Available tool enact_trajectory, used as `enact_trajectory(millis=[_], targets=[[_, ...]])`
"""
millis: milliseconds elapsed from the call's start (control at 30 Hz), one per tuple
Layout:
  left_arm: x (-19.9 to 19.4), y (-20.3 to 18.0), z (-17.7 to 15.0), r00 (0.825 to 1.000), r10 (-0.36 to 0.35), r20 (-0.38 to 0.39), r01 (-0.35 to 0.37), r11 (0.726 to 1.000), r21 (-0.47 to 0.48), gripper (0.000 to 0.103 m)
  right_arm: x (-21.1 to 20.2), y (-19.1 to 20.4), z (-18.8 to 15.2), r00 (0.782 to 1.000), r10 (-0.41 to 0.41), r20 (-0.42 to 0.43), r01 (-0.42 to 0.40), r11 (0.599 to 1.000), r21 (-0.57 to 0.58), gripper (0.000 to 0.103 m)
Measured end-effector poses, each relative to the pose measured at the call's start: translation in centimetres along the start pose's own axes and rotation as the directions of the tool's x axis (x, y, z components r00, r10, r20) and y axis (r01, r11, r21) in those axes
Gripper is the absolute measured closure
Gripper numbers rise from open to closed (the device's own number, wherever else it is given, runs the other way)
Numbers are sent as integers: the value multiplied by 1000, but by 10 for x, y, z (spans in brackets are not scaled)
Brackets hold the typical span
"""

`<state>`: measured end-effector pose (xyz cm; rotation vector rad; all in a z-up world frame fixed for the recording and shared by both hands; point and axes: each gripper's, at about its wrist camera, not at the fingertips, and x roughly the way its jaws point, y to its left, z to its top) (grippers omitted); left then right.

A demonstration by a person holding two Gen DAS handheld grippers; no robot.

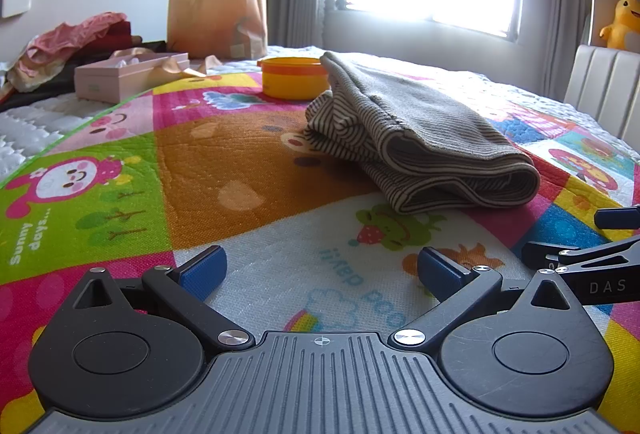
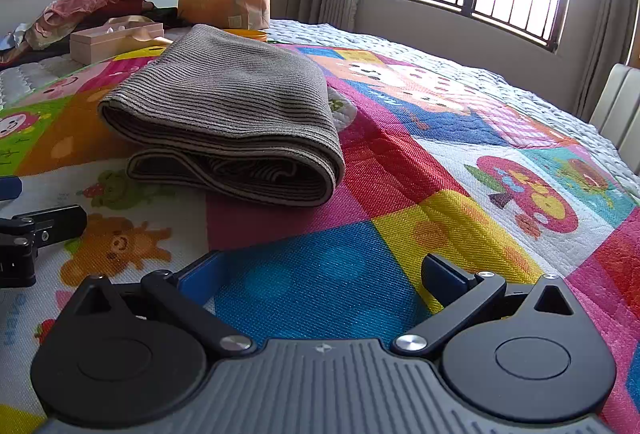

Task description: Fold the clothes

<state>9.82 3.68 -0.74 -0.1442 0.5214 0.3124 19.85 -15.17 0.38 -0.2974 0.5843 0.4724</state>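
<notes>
- L claw (image 1: pixel 322 270): jaws wide apart, empty, low centre of frame, over mat (image 1: pixel 240 162).
- R claw (image 2: pixel 320 274): same, spread, nothing held.
- Garment (image 2: pixel 224 122): folded striped knit, mid-left of right view, on mat.
- Prob. light, soft, floppy; grip rolled front edge w/ both.

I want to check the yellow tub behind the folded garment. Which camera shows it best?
The left wrist view: the yellow tub shows nearly whole, just left of the folded striped garment. In the right wrist view only a sliver of its rim peeks over the garment.
</notes>
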Motion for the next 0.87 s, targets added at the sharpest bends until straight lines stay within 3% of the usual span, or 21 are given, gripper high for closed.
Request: enact_trajectory(millis=[567,867], targets=[[1,-2,1,1000,8,-7,-8,1000,11,0,-1,-1,-1,1000,2,-2,-2,1000,3,0],[2,-2,4,999,9,-31,-9,1000,13,0,4,-12,0,998,54,-23,-53,996,65,0]])
